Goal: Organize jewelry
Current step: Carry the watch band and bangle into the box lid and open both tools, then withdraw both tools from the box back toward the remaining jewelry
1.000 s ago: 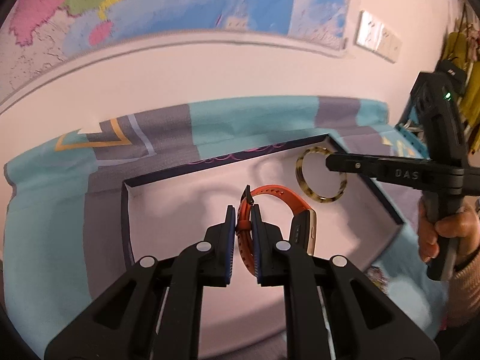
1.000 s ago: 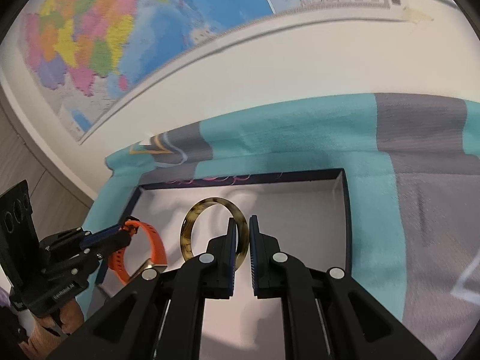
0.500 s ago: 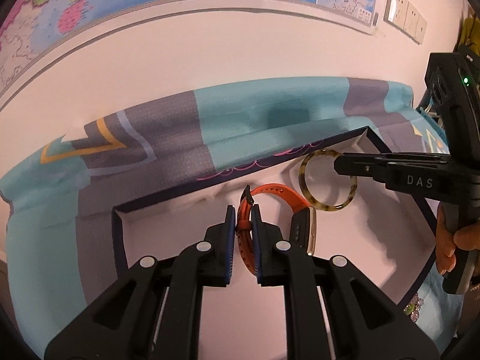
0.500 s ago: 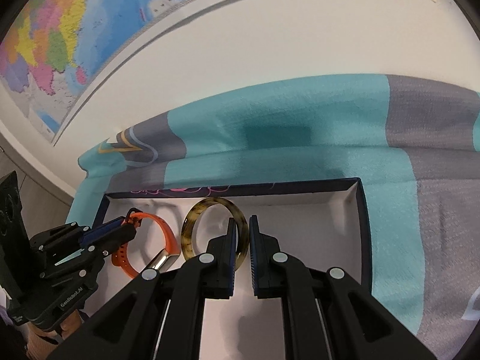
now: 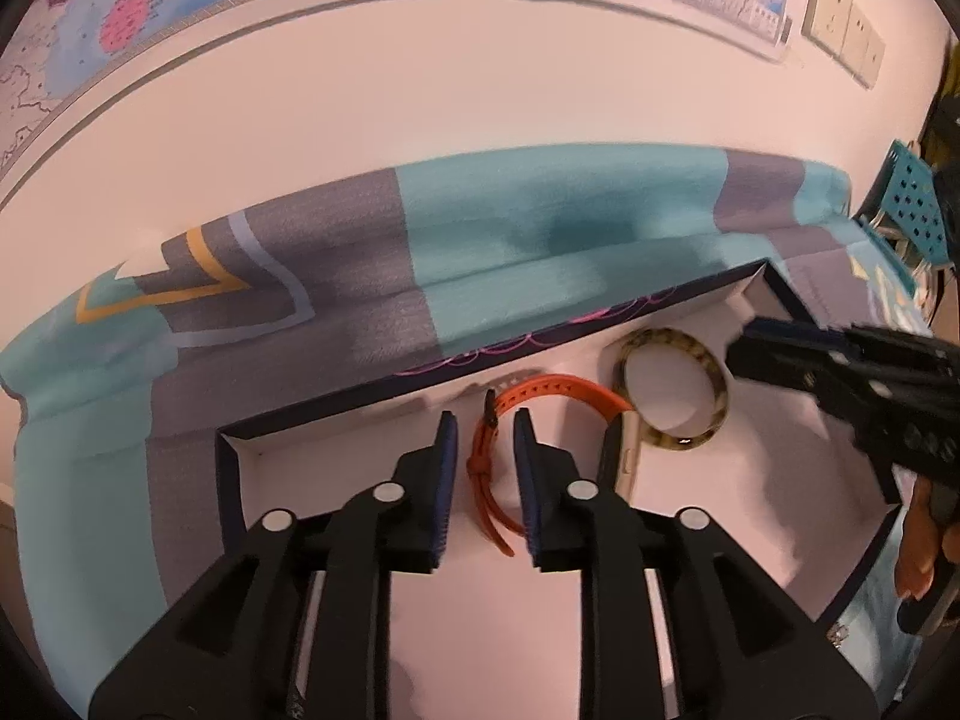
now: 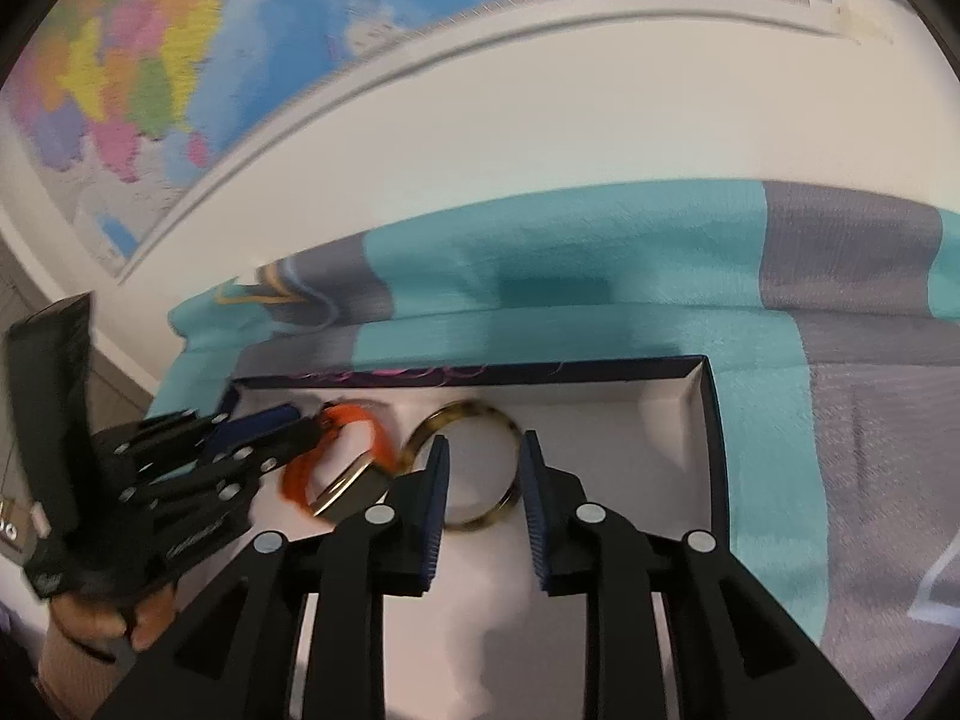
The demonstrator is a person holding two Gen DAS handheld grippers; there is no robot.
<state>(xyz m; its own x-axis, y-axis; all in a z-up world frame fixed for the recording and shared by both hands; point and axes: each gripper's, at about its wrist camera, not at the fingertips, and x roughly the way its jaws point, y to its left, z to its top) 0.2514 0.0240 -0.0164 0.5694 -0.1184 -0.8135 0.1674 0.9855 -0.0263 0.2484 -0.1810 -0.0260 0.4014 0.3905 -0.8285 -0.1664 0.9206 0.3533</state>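
Orange silicone marks the watch band [image 5: 543, 387], which lies inside the shallow white-lined box [image 5: 690, 540] near its far wall, its loop partly raised and its pale gold case [image 5: 630, 459] resting on the box floor. From the left wrist view, the left gripper [image 5: 485, 474] straddles the strap end: the jaws are opening, the strap still runs between the blue pads [image 5: 445, 480], and a gap shows on each side of it, so nothing is pinched. Just beside the watch case, touching or almost touching it, lies the tortoiseshell bangle [image 5: 717, 384], flat on the box floor toward the right corner.

From the right wrist view, the right gripper [image 6: 483, 501] hangs over that bangle [image 6: 510, 420]. Its jaws are opening too; the near arc of the ring sits between the pads [image 6: 435, 504], and the pads stand clear of it. The orange band [image 6: 360, 420] shows to the left of the bangle, with the left gripper [image 6: 288, 426] reaching in from the side, held by a hand [image 6: 114, 618] in a knitted sleeve.

Under the box spreads a turquoise and grey cloth [image 5: 540, 228] with a yellow chevron pattern, covering the tabletop. A dark navy rim [image 6: 711, 420] with pink scallop lines edges the box. Behind, a white wall carries a coloured map [image 6: 150, 60], and wall sockets [image 5: 840, 24] show at the upper right of the left wrist view. Both pictures are somewhat blurred.
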